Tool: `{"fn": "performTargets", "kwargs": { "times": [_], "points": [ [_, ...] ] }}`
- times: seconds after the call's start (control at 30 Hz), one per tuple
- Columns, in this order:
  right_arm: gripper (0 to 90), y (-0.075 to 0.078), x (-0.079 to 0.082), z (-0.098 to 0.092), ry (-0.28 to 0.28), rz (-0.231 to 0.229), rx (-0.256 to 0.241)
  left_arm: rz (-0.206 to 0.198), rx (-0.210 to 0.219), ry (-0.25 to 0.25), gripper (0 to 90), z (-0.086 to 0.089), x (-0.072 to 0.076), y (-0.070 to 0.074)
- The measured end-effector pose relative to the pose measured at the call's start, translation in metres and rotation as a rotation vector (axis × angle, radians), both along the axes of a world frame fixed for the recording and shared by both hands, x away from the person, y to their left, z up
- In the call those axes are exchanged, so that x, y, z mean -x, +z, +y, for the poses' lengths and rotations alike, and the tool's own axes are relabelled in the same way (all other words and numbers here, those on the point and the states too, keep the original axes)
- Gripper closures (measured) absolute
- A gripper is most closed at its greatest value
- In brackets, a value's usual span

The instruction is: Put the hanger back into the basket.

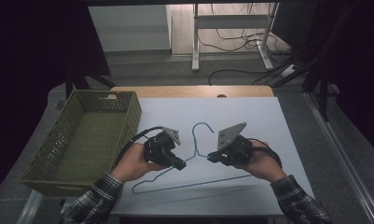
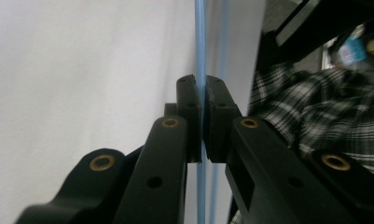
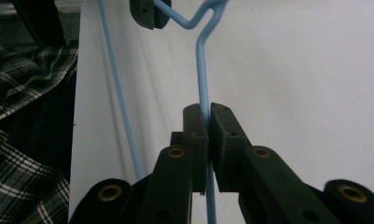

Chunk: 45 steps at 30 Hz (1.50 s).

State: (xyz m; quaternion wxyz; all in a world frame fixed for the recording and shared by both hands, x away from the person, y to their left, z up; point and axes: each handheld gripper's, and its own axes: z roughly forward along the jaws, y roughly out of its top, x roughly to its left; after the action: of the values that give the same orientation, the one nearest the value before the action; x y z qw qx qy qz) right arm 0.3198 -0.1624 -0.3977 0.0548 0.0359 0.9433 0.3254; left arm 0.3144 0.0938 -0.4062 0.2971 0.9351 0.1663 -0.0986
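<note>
- Left hand-held gripper (image 1: 179,164) and right hand-held gripper (image 1: 211,158) are each clamping the blue wire hanger (image 1: 201,140) between closed jaws.
- The thin wire is risking twisting or slipping if they are pulling unevenly.

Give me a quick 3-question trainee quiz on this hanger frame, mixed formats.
1. True or false: both the left gripper and the right gripper are shut on the blue wire hanger.
2. Multiple choice: the green basket sits A) on the person's left, B) on the person's right, C) on top of the hanger.
3. Fill in: the hanger's hook points ____ from the person.

Key: 1 true; 2 A; 3 away.
</note>
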Motion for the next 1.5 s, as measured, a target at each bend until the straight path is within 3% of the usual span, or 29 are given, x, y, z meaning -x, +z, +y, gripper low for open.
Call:
{"fn": "performTargets", "kwargs": {
  "times": [0.23, 0.27, 0.3, 0.33, 0.37, 0.4, 0.5, 0.63, 0.77, 0.8, 1.07, 1.27, 1.5],
  "points": [
    [61.2, 0.008, 0.003, -0.011, -0.089, -0.047, -0.075, -0.049, 0.032, 0.034, 87.2, 0.01, 0.002, 0.009],
    [58.8, 0.009, 0.003, -0.013, -0.103, -0.053, -0.082, -0.031, 0.042, 0.038, 87.2, 0.013, 0.001, 0.01],
    [56.1, 0.01, 0.004, -0.016, -0.118, -0.05, -0.091, -0.06, 0.048, 0.057, 87.2, 0.015, 0.001, 0.011],
    [53.0, 0.011, 0.005, -0.018, -0.134, -0.051, -0.096, -0.037, 0.048, 0.067, 87.3, 0.018, 0.0, 0.012],
    [50.8, 0.011, 0.006, -0.021, -0.155, -0.059, -0.101, -0.065, 0.051, 0.08, 87.2, 0.022, 0.0, 0.014],
    [49.8, 0.011, 0.008, -0.024, -0.172, -0.068, -0.111, -0.054, 0.052, 0.091, 87.2, 0.025, -0.002, 0.015],
    [45.3, 0.011, 0.013, -0.032, -0.218, -0.077, -0.161, -0.073, 0.049, 0.144, 87.2, 0.037, -0.004, 0.019],
    [37.8, 0.008, 0.018, -0.04, -0.264, -0.049, -0.202, -0.09, 0.067, 0.236, 87.1, 0.055, -0.007, 0.029],
    [31.1, 0.001, 0.023, -0.045, -0.302, -0.016, -0.222, -0.138, 0.074, 0.317, 87.1, 0.076, -0.01, 0.042],
    [28.8, -0.001, 0.024, -0.046, -0.313, -0.006, -0.229, -0.133, 0.078, 0.333, 87.1, 0.082, -0.011, 0.045],
    [12.1, -0.013, 0.037, -0.058, -0.403, 0.087, -0.325, -0.206, 0.081, 0.471, 87.2, 0.135, -0.01, 0.071],
    [6.4, -0.018, 0.05, -0.06, -0.433, 0.112, -0.323, -0.24, 0.075, 0.558, 87.2, 0.173, -0.008, 0.08],
    [1.5, -0.027, 0.061, -0.068, -0.475, 0.148, -0.319, -0.261, 0.064, 0.644, 87.2, 0.212, -0.003, 0.078]
  ]
}}
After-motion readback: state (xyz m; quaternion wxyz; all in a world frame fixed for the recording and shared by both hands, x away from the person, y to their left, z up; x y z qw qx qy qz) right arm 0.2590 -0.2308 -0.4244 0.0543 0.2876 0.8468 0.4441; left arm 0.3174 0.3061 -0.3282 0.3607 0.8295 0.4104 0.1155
